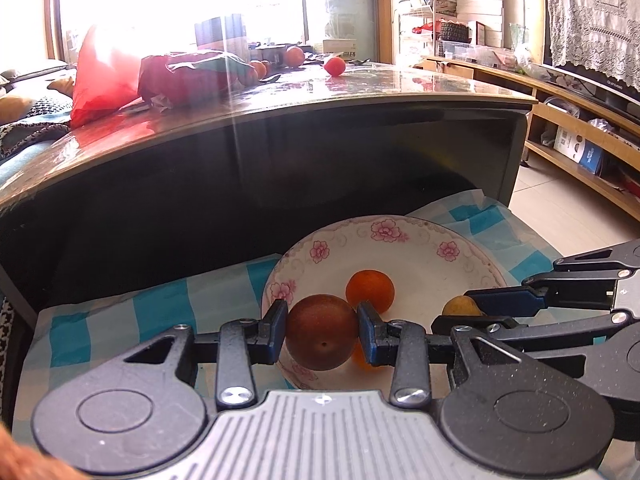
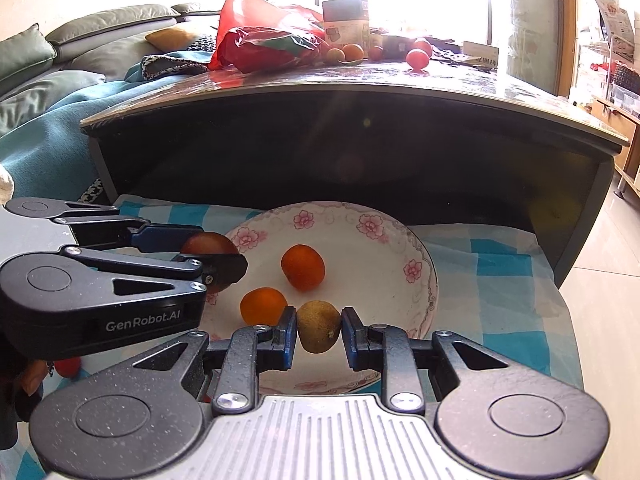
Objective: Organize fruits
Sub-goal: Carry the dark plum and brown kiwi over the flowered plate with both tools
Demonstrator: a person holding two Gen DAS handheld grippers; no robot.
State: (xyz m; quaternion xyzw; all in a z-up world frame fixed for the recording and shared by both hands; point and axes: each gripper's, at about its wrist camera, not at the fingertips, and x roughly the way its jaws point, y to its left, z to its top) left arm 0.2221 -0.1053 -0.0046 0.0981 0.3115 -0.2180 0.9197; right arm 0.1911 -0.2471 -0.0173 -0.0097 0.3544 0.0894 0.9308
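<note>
A white floral plate (image 1: 420, 236) (image 2: 416, 248) lies on a blue checked cloth (image 1: 120, 308) (image 2: 500, 272). My left gripper (image 1: 322, 332) is shut on a dark red-brown round fruit (image 1: 322, 332) (image 2: 208, 242) over the plate's near left rim. My right gripper (image 2: 319, 330) is shut on a brown kiwi (image 2: 319, 326) (image 1: 460, 306) over the plate's near side. Two oranges lie on the plate: one in the middle (image 1: 370, 285) (image 2: 303, 266), one nearer (image 2: 262, 305), mostly hidden in the left wrist view.
A dark coffee table (image 1: 280, 100) (image 2: 360, 84) rises just behind the plate, with a red bag (image 1: 108, 76) (image 2: 272, 40), boxes and several loose fruits such as a tomato (image 1: 335, 66) (image 2: 417, 58). A sofa (image 2: 60, 80) stands left, wooden shelving (image 1: 580, 128) right.
</note>
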